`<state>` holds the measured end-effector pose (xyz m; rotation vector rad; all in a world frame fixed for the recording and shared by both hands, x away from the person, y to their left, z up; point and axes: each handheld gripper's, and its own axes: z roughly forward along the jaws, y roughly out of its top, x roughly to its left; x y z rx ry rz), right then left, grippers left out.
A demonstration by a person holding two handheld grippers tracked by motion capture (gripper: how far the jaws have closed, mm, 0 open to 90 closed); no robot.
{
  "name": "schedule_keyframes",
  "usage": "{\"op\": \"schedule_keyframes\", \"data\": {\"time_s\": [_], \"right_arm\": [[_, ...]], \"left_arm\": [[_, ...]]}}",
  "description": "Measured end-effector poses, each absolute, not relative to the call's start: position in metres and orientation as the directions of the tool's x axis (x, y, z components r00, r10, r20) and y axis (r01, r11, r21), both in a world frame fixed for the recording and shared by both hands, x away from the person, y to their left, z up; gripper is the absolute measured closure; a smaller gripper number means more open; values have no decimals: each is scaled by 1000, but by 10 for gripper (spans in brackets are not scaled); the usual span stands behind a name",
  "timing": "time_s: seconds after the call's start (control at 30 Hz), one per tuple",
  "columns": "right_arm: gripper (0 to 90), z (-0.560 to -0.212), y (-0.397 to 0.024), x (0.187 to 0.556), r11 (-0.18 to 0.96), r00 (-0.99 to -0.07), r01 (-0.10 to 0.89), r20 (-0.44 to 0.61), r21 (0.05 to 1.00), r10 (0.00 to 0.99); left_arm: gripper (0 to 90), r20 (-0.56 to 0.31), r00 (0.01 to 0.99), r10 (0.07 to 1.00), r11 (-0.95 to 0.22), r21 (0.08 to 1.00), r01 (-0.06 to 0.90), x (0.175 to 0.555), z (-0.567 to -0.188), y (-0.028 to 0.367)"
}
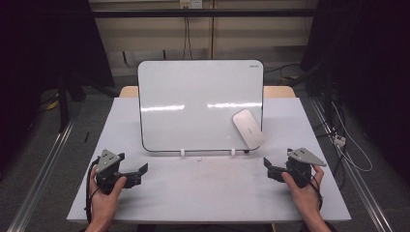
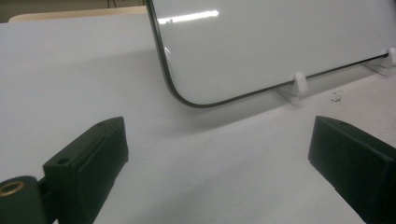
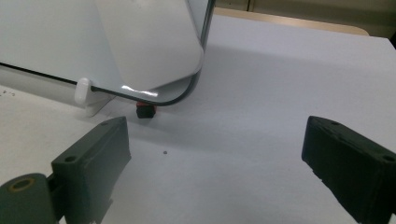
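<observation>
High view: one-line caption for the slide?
Two hand-held grippers, left gripper and right gripper, open on the table before a propped whiteboard bearing an eraser.

White table, tan table edge behind, wall cables, floor rails

One whiteboard stands on the tabletop, ahead of both hand-held grippers, and one white eraser sticks to its face, ahead of the right hand-held gripper. Two white clips hold the board's lower edge, and one small red-and-black piece sits under its corner just ahead of the right hand-held gripper. There are two hand-held grippers, the left hand-held gripper being the other, each with two black jaws spread wide apart.
</observation>
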<state>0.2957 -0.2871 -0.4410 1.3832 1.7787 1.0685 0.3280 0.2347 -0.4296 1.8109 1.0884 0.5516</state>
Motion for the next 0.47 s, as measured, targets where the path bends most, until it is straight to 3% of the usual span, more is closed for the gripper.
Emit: {"op": "schedule_keyframes", "data": {"time_s": [0.47], "right_arm": [[77, -449, -287, 292, 106, -233, 462, 5, 881, 972]], "left_arm": [[48, -85, 501, 861, -169, 882, 441, 328, -428, 238]]}}
